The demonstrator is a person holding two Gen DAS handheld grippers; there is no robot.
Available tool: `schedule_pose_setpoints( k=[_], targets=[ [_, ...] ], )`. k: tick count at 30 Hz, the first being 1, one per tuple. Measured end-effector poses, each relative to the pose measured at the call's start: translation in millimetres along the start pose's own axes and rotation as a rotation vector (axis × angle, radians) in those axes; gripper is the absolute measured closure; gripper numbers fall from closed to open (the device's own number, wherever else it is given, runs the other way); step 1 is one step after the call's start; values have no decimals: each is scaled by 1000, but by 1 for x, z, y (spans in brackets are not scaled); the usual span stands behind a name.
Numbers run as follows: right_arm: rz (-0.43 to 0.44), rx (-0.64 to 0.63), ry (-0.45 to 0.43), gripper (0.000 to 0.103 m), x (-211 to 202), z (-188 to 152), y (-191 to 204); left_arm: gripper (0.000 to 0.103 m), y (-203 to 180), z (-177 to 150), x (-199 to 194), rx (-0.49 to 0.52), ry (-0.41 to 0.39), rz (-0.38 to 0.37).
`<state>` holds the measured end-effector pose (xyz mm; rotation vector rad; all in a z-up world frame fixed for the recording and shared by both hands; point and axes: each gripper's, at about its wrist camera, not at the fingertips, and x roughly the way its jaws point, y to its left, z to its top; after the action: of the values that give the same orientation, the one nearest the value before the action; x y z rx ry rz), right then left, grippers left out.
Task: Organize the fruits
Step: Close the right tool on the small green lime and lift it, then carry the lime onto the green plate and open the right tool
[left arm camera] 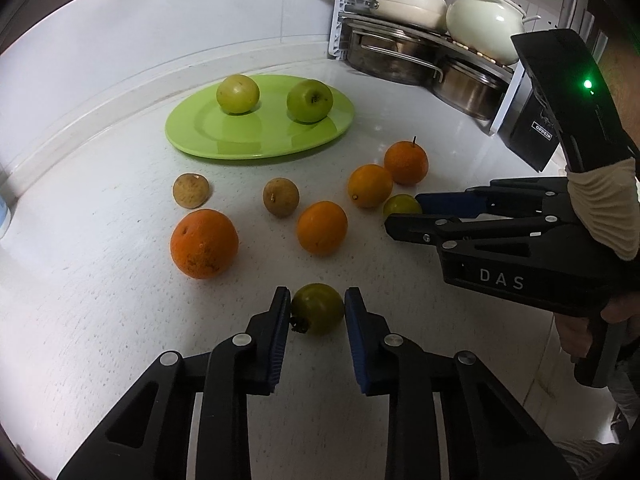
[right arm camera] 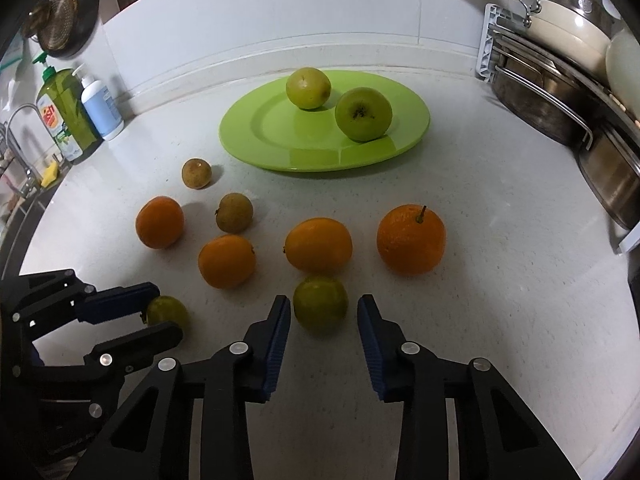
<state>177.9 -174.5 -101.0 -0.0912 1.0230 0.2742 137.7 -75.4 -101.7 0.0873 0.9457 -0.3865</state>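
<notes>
White kitchen counter (left arm camera: 100,320): left gripper (left arm camera: 317,310) is pinching one green citrus (left arm camera: 318,308), right gripper (right arm camera: 324,312) is straddling another green citrus (right arm camera: 320,306), jaws not yet touching; lift gently toward green plate (right arm camera: 256,136).

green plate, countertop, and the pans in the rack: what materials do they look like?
Green plate: glossy, with sharp window reflections on its rim; glazed ceramic or melamine, can't tell which.
Countertop: white with fine dark speckles and a soft sheen; probably quartz or engineered stone.
Rack pans: mirror-like grey walls and rod handles, so stainless steel. The cream pot above looks enamelled or ceramic-coated.
</notes>
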Motion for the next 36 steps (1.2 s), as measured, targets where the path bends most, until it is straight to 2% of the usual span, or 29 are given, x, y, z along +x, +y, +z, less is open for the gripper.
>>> schedule_pose_setpoints(
  k=[18, 36],
  targets=[
    [5, 2, -27, 73, -19, -6, 5, 75, -3, 6, -20, 9, -61, -1],
    [-14, 18, -147, 73, -64, 13, 27, 75, 14, 27, -62, 35, -184, 41]
  ],
)
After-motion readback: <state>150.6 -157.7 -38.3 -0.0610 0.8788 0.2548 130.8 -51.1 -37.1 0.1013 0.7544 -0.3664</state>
